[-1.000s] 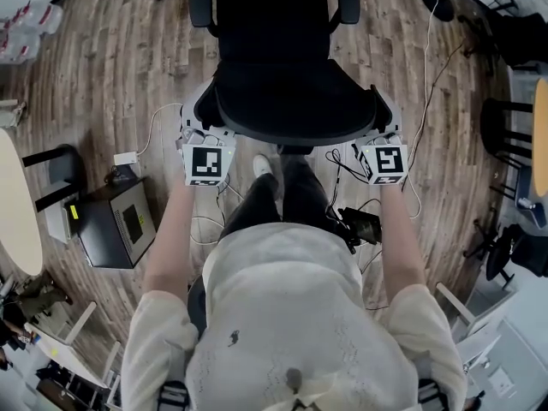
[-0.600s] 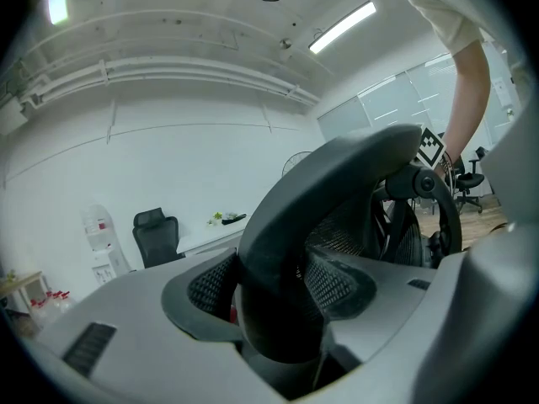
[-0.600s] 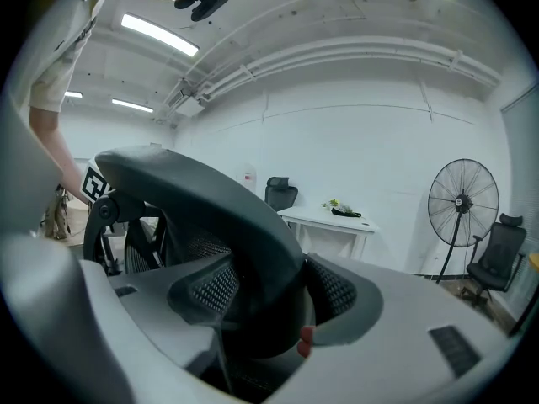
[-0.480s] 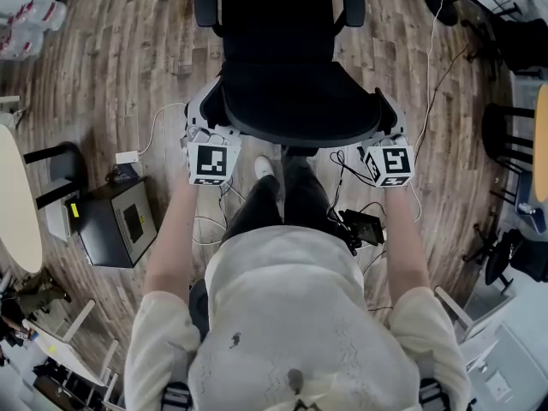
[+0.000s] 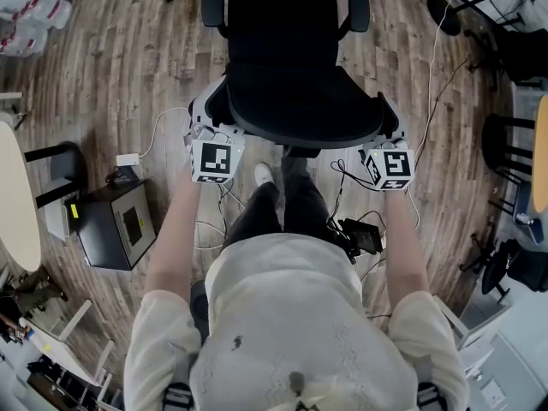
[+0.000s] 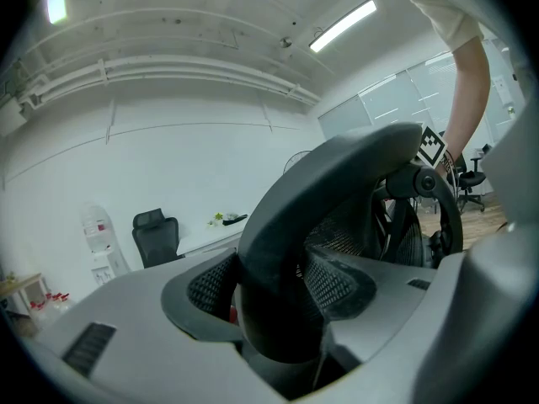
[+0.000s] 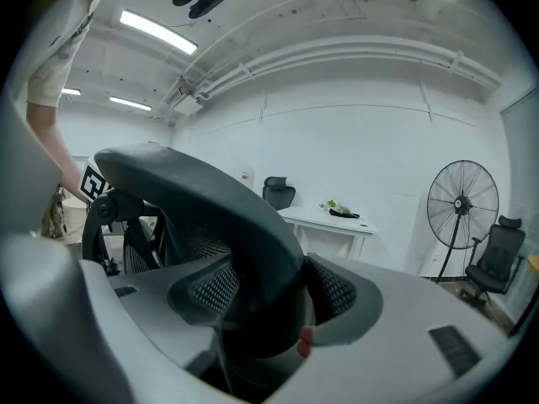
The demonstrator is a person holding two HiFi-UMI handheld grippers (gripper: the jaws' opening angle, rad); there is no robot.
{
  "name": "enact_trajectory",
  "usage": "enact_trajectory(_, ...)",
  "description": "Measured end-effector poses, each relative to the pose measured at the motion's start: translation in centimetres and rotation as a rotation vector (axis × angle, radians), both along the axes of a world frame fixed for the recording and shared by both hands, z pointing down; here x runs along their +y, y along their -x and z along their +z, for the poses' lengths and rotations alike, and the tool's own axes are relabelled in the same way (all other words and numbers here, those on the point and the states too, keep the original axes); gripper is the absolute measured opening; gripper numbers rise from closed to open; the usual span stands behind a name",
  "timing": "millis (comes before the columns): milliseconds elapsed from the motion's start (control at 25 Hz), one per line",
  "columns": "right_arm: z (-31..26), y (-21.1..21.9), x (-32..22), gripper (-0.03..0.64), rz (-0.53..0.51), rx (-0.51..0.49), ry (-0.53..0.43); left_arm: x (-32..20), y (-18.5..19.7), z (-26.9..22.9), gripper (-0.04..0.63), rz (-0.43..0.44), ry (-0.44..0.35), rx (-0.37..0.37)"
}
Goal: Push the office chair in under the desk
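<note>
Two-handed, pinches the black mesh office chair (image 5: 282, 84) by its curved backrest rim (image 5: 300, 137), left gripper (image 6: 274, 310) at the left end, right gripper (image 7: 261, 301) at the right, seat pointing straight ahead, both equally near.

black office chair (image 5: 282, 50), brown wood-grain floor (image 5: 128, 67)

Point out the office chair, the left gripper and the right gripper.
office chair (image 5: 295, 101): head view, top of its backrest.
left gripper (image 6: 271, 289): left gripper view, midway between its fingers, clamping the backrest rim.
right gripper (image 7: 271, 297): right gripper view, midway between its fingers.
</note>
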State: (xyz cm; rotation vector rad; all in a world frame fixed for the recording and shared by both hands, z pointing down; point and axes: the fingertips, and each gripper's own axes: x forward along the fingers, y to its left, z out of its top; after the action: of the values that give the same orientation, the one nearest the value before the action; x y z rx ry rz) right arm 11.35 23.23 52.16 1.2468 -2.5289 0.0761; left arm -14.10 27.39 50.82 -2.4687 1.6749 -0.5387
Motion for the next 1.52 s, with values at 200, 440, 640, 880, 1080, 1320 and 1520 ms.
enact_trajectory(200, 0.0, 0.3, -1.2, 0.259, 0.003, 0.002, 0.002, -1.4, 0.3, -0.1, 0.272, 0.002, -0.001, -0.001)
enact_trajectory(440, -0.2, 0.1, -3.8, 0.259, -0.003, -0.006, 0.01, -3.8, 0.1, -0.3, 0.272, -0.003, 0.001, -0.004)
enact_trajectory(640, 0.2, 0.1, -5.4, 0.258, -0.001, -0.005, 0.01, -5.5, 0.1, 0.2, 0.272, 0.0, 0.0, -0.004)
enact_trajectory(880, 0.1, -0.1, -7.7, 0.258, -0.001, -0.006, 0.012, -7.8, -0.1, 0.0, 0.272, -0.003, 0.002, -0.007)
enact_trajectory(1080, 0.2, 0.0, -9.3, 0.258, -0.001, -0.01, 0.018, -9.6, 0.0, 0.1, 0.272, -0.003, 0.004, -0.011)
enact_trajectory(1320, 0.2, -0.2, -11.6, 0.258, 0.003, -0.011, 0.019, -12.0, -0.2, 0.0, 0.272, -0.003, 0.008, -0.012)
enact_trajectory(1520, 0.2, -0.4, -12.9, 0.256, 0.001, -0.015, 0.022, -13.3, -0.4, 0.0, 0.272, -0.006, 0.005, -0.013)
